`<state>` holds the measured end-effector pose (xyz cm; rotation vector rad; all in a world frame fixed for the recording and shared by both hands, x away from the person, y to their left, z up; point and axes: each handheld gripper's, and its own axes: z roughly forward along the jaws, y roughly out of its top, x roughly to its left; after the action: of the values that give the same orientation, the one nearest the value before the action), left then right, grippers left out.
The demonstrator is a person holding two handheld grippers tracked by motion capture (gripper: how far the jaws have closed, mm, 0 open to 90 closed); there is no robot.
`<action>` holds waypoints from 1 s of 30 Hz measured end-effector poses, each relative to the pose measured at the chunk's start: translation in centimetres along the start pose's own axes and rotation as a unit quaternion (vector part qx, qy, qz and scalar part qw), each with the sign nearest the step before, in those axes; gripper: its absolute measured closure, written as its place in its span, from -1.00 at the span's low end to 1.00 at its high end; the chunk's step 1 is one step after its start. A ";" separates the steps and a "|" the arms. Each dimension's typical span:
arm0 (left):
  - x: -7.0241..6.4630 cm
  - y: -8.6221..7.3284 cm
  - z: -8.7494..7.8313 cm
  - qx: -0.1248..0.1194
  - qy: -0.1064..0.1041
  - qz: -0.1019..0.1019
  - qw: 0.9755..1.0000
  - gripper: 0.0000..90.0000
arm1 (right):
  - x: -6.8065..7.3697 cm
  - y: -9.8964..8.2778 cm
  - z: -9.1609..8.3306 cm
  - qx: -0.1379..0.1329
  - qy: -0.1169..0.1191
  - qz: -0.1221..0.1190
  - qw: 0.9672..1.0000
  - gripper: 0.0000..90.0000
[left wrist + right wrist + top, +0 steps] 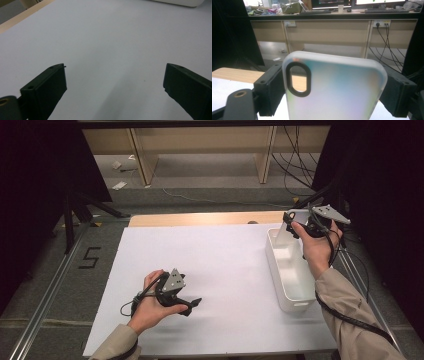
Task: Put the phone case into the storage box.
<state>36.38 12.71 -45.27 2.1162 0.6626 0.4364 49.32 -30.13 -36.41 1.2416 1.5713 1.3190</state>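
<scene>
1. White sheeting covers the table (220, 270), with wooden shelving on the floor behind it.
2. Right gripper (292, 226) holds a translucent frosted phone case (334, 87) upright above the far end of a white rectangular plastic bin (295, 306), its fingers (269, 91) clamped on the case's two edges.
3. Left gripper (192, 304) rests low over the sheet, fingers (47, 90) spread wide and empty.

Sleeves: beige, on both forearms | left gripper (194, 303): black body, grey three-cornered plate with small holes, black cable looped at wrist | right gripper (289, 222): black, matching grey plate, black cable along sleeve | jaws: matte black blocks with screw holes
</scene>
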 end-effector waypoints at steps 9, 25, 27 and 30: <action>0.0 0.0 0.0 0.000 0.006 -0.001 1.000 -0.92 | -0.1 0.0 0.4 0.002 0.002 0.000 1.000 -0.59; 0.1 0.0 0.0 0.003 0.003 0.001 1.000 -0.92 | -0.2 -0.2 1.0 0.009 0.001 -0.001 1.000 -0.60; 0.0 0.0 0.0 0.002 0.003 0.000 1.000 -0.92 | -0.3 -0.2 1.1 0.011 0.000 0.000 1.000 -0.60; 0.1 0.0 0.0 0.003 0.003 0.000 1.000 -0.92 | -0.3 -0.2 1.3 0.011 0.000 -0.001 1.000 -0.60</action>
<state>36.41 12.77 -45.27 2.1209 0.6675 0.4420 50.59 -30.09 -36.93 1.2532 1.5913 1.3029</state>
